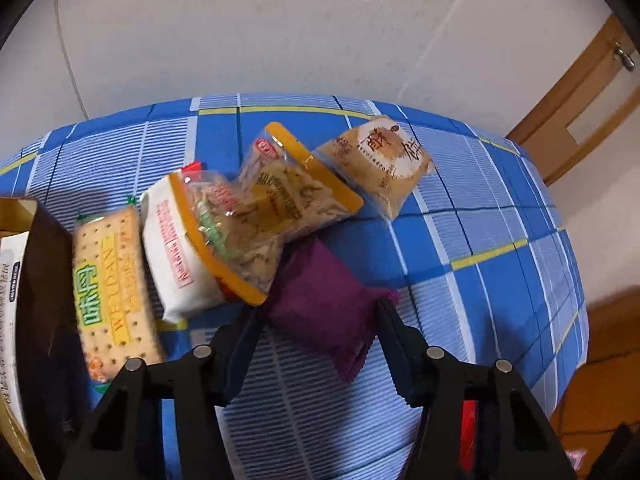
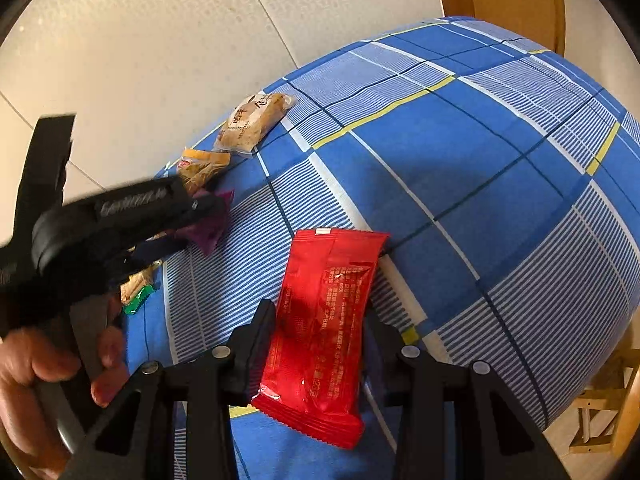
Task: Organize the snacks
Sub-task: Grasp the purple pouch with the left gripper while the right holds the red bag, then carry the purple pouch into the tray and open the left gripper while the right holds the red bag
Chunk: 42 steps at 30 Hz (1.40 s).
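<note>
A purple snack packet (image 1: 320,312) lies on the blue checked tablecloth (image 1: 480,240), and my left gripper (image 1: 318,314) is shut on it, a finger against each side. The right wrist view shows the same gripper (image 2: 200,216) from the side with the purple packet (image 2: 212,232) at its tips. My right gripper (image 2: 320,312) is shut on a red packet (image 2: 328,340), which stands lengthwise between the fingers above the cloth. A heap of snacks lies just beyond the purple packet: a cracker pack (image 1: 108,280), a white pack (image 1: 172,248), two clear orange-edged bags (image 1: 296,184) and a brown pastry pack (image 1: 380,160).
A brown cardboard box (image 1: 36,280) stands at the left edge, touching the cracker pack. A hand (image 2: 24,380) holds the left gripper's handle. The table's rounded right edge drops toward wooden furniture (image 2: 600,420). A white wall (image 1: 280,32) runs behind.
</note>
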Each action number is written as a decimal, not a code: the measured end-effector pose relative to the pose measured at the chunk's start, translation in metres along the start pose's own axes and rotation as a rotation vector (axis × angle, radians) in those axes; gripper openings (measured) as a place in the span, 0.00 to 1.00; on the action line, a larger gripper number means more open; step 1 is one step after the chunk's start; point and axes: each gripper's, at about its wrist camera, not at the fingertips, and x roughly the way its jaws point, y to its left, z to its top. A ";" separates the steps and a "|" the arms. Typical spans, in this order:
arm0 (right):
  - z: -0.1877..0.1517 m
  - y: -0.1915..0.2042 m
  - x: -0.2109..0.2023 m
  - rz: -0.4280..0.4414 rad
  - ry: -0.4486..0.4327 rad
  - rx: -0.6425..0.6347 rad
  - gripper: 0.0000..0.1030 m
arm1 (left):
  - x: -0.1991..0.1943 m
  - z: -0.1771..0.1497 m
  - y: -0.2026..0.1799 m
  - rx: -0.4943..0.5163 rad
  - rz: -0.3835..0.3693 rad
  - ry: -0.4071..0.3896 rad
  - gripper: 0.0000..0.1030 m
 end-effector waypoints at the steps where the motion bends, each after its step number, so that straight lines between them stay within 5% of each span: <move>1: 0.000 0.000 0.000 0.000 0.000 0.000 0.41 | -0.002 -0.003 0.002 0.010 0.003 -0.002 0.56; 16: 0.000 -0.002 -0.003 0.008 -0.005 -0.004 0.40 | -0.029 -0.047 0.030 0.058 -0.022 0.004 0.57; 31: -0.002 0.000 -0.003 -0.003 -0.007 -0.007 0.39 | -0.033 -0.049 0.042 -0.045 -0.050 0.018 0.71; 42: -0.002 0.000 -0.002 -0.006 -0.006 -0.007 0.39 | -0.030 -0.050 0.029 0.036 0.016 -0.007 0.61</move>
